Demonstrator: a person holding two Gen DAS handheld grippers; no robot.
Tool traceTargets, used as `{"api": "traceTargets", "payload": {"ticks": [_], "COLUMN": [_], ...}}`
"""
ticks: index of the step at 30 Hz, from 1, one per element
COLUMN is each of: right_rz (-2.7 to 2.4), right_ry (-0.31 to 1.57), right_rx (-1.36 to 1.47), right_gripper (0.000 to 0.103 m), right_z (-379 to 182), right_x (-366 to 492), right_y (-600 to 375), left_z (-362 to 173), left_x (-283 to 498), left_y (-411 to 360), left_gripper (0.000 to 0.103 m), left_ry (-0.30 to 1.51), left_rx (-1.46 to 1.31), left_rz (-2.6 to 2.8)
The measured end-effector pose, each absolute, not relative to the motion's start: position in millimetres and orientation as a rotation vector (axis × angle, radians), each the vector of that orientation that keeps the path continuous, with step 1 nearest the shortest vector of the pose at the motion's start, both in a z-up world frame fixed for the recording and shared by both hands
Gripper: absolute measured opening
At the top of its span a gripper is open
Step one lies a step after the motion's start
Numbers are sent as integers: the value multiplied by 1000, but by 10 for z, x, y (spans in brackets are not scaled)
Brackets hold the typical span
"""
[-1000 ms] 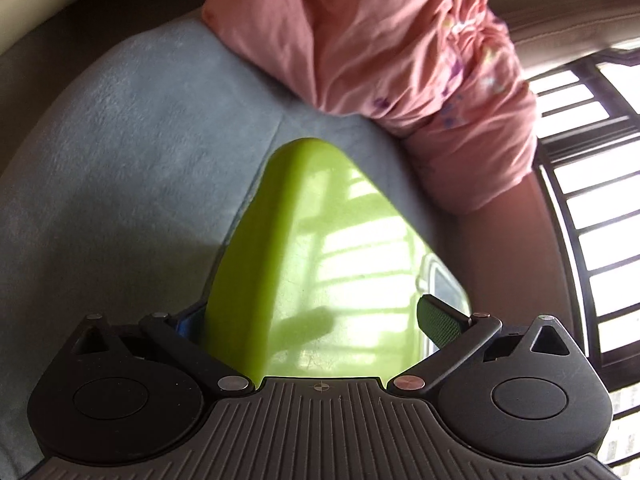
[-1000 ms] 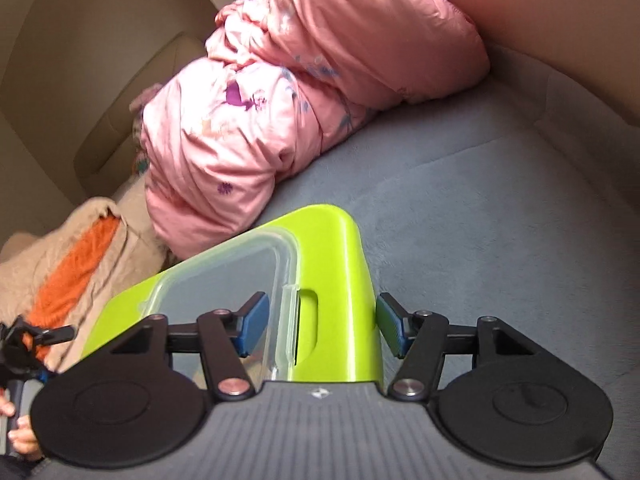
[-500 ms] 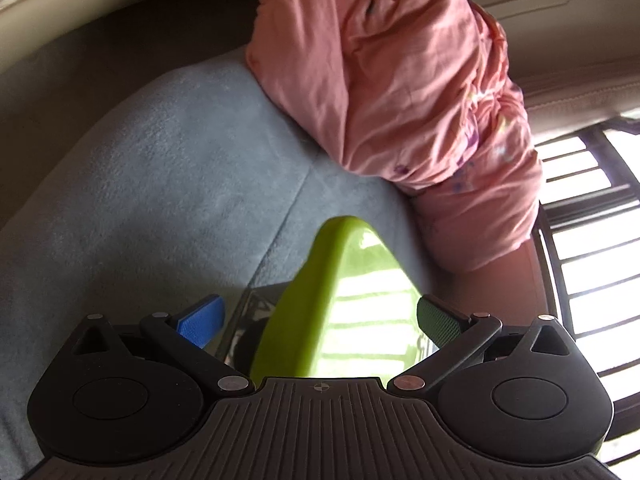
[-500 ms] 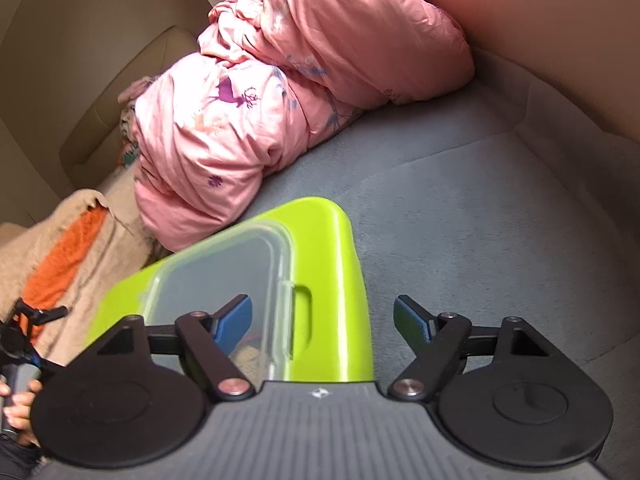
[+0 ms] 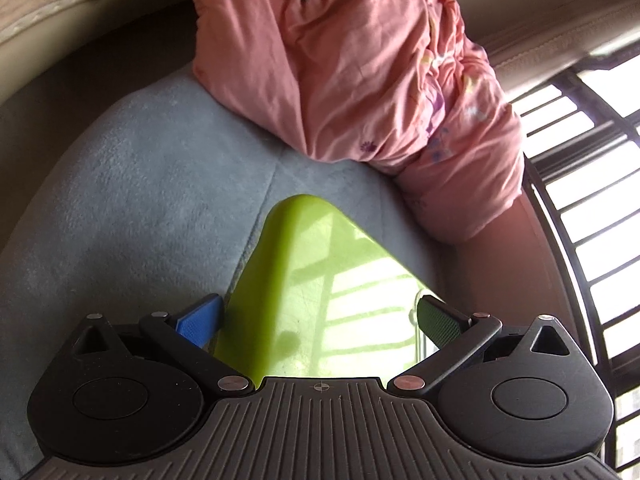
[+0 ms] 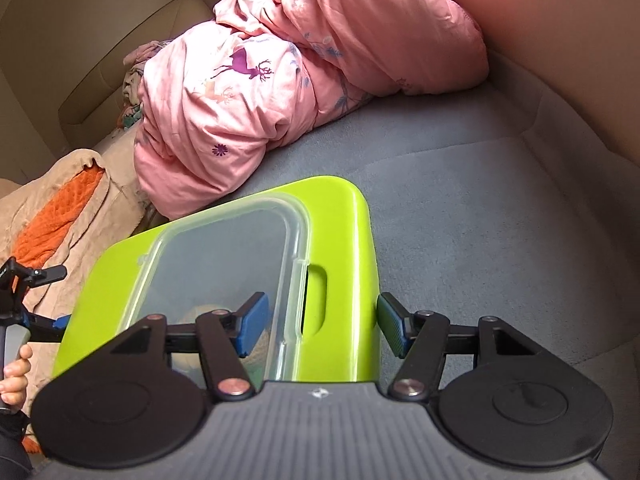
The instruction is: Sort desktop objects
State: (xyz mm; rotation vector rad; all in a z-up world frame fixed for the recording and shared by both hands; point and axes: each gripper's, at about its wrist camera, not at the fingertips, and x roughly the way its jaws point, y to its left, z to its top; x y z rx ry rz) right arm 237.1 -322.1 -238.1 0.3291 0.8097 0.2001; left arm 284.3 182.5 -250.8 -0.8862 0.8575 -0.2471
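Where the left wrist camera looks down, a grey plush bed cover [image 5: 152, 208] fills most of the ground, with a bunched pink quilt [image 5: 360, 80] lying across its far side and a barred window [image 5: 580, 216] bright at the right edge. On that cover sits a lime-green box [image 5: 304, 280], one rounded corner pointing away. The left gripper [image 5: 318, 318] straddles its near end: the blue finger pad [image 5: 200, 320] stands just off the box's left wall and the green pad [image 5: 438, 322] hangs over the lid's right part, beside a clear edge; whether either presses I cannot tell.

From the right wrist camera, the same grey cover runs to a pinkish wall [image 6: 560, 40] at the right, the pink quilt [image 6: 280, 92], printed with deer, heaped behind, and a beige-and-orange blanket [image 6: 60, 216] at the left. The lime-green box [image 6: 340, 248] carries a clear lid [image 6: 224, 256]; something tan shows dimly inside, too blurred to name. The right gripper [image 6: 320, 326] is closing with the box's right rim and handle slot between its fingers, the pads not yet pressing on it. At the far left a hand [image 6: 14, 376] holds the other gripper against the box's left side.
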Motion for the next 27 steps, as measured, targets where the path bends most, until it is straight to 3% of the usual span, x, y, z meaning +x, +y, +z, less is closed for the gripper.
{"api": "traceTargets", "payload": {"ticks": [2,4,5,9,14,17,22,27], "right_rz": [196,182,167,83,57,82,128,148], "right_ry": [798,812,803,719,669,664,817,953], "right_rx": [358,432,483,545,454,548,689,549], "right_gripper": [65,89,94,103,103,103,103,103], "right_z": [-2394,-2375,-2342,-2060,-1528,-1165,-641,-262], "right_x": [2370,2360,2305,1918,1408,1121,676,384], "right_y": [-3240,-3295,-3339,-3356,-3100,-3040,-3015,-2860], "left_z": [-2474,-2304,-2191,-1652,-977,-665,-326,-76], "left_x": [2744,2622,2562,2495,2180,1691,919,581], "left_y": [1978,2003,1984,1587,785,447,198,146], "left_gripper": [103,103,103,103,103,103,103,103], "left_ry": [821,785,772,899,1045,1011,984,1076], "left_rx": [-1014,-1033,-1013,-804,-596,-516,-381,-338], "left_rz": [-117,-9,34,88,-62,-130,-194,-240]}}
